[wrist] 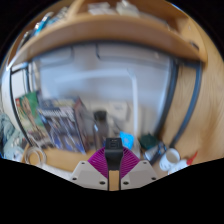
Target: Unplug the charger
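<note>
My gripper (pixel 113 157) is shut on a small black charger block (pixel 113 147). The purple pads (pixel 98 161) press on it from both sides, and it sticks out just past the fingertips. I hold it over a wooden desk surface (pixel 68 158), in front of a white wall (pixel 120 85). No socket or power strip shows around the charger, and I cannot tell whether its prongs sit in anything. A black cable (pixel 179 90) runs down the right side of the shelf unit.
A curved wooden shelf (pixel 100 32) spans overhead. Boxes and books (pixel 58 125) stand beyond the fingers to the left, with a dark bottle (pixel 100 125) beside them. A blue item (pixel 127 140) and small white things (pixel 171 157) lie to the right.
</note>
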Demonstrator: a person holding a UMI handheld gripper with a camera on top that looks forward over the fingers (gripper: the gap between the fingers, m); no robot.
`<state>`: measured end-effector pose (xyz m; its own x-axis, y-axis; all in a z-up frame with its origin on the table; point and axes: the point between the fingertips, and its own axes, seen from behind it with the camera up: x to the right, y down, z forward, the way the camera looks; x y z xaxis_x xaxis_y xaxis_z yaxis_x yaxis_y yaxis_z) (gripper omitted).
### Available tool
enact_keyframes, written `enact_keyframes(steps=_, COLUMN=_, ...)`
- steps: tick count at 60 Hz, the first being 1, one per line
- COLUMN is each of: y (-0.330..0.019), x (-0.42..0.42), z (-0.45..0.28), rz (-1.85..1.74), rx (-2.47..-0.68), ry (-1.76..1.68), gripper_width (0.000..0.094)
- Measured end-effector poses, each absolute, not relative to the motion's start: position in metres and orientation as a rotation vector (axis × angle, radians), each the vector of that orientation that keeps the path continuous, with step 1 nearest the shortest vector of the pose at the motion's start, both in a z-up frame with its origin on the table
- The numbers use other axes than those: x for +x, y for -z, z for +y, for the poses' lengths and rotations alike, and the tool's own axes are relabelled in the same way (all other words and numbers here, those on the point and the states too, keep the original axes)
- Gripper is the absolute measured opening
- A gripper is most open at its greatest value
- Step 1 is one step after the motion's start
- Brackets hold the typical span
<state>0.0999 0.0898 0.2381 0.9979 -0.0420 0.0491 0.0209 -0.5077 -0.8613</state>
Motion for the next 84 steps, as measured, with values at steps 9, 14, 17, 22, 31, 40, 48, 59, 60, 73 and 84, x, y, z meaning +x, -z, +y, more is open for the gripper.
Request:
enact_keyframes(steps=9, y=-0.115, x=0.173, z=0.04, rz=0.062, rx=-2.513, ry=0.039, gripper_width=0.0119)
enact_keyframes(steps=14, y=-0.066, x=0.2, z=0.022, rz=0.038, rx=-2.604, ry=0.05, gripper_width=0.0118)
enact_keyframes(steps=17, y=-0.043, x=0.204, z=0.012, rz=0.062, rx=-2.661, ry=0.013, gripper_width=0.0118)
enact_keyframes(steps=22, y=-0.02, x=0.209, z=0.003, rz=0.064, rx=-2.728, ry=-0.035, gripper_width=0.0121)
enact_keyframes(steps=31, y=0.006, x=0.218, z=-0.001, rz=0.016, rx=-2.76, ry=-0.032, gripper_width=0.0188)
enact_keyframes(steps=40, y=0.017, x=0.221, z=0.004, rz=0.044, rx=-2.755, ry=-0.041, gripper_width=0.0222)
enact_keyframes(steps=48, y=0.016, x=0.22, z=0.012, rz=0.036, rx=-2.725, ry=-0.038, gripper_width=0.0327)
enact_keyframes(steps=59, y=-0.017, x=0.226, z=0.023, rz=0.055, rx=-2.628, ry=0.047, gripper_width=0.0579)
enact_keyframes(steps=60, y=-0.024, x=0.226, z=0.024, rz=0.056, rx=-2.609, ry=0.051, gripper_width=0.0607)
enact_keyframes(steps=73, y=-0.165, x=0.177, z=0.027, rz=0.099, rx=-2.294, ry=-0.001, gripper_width=0.0805)
enact_keyframes(steps=84, y=-0.259, x=0.102, z=-0.009, rz=0.086, rx=-2.061, ry=-0.032, gripper_width=0.0809)
